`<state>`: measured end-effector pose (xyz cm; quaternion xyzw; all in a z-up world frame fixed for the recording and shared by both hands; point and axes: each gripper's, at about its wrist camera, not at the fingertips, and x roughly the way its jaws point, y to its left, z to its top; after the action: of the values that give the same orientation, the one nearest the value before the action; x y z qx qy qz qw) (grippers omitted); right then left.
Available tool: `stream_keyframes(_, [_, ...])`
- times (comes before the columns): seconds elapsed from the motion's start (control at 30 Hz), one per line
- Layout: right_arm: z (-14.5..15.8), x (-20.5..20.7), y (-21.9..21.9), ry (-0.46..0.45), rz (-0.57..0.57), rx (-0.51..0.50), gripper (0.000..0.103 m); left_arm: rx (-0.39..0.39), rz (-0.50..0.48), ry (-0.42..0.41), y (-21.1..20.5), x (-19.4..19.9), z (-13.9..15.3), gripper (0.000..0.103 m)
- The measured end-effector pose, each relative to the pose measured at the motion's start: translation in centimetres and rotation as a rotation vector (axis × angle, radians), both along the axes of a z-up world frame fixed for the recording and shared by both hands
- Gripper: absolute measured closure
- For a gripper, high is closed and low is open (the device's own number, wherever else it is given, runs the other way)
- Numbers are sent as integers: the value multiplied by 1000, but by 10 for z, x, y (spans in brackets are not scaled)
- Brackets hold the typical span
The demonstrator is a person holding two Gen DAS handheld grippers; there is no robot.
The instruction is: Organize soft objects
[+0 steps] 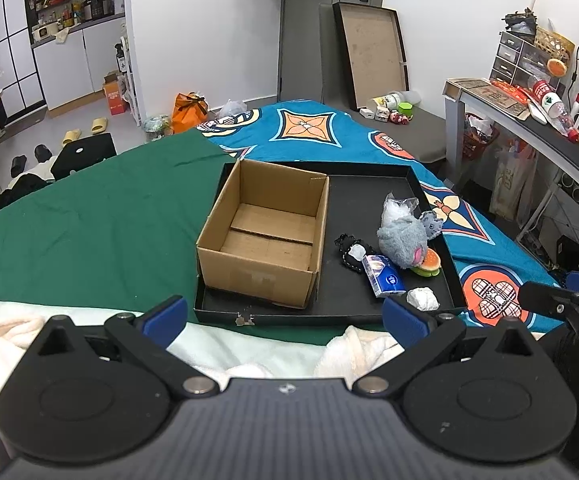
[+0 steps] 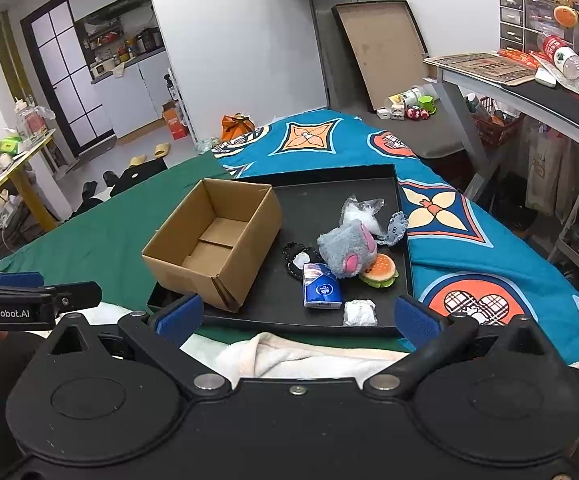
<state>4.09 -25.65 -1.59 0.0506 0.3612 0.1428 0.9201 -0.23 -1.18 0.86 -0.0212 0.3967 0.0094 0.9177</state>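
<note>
While both grippers are hovering low over a white fleece blanket (image 2: 289, 354), the left gripper (image 1: 285, 320) and right gripper (image 2: 295, 318) are spreading their blue pads wide, gripping nothing. Ahead of them, a grey plush toy (image 2: 345, 250), tissue pack (image 2: 321, 290), burger toy (image 2: 379, 271) and crumpled paper ball (image 2: 359, 313) are lying in the black tray (image 2: 329, 196), beside an open cardboard box (image 2: 213, 246).
</note>
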Motion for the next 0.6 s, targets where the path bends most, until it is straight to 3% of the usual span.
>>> stream_keyframes(0.6, [0, -4, 6, 2, 26, -20, 0, -2, 8, 5, 2, -8, -3, 0])
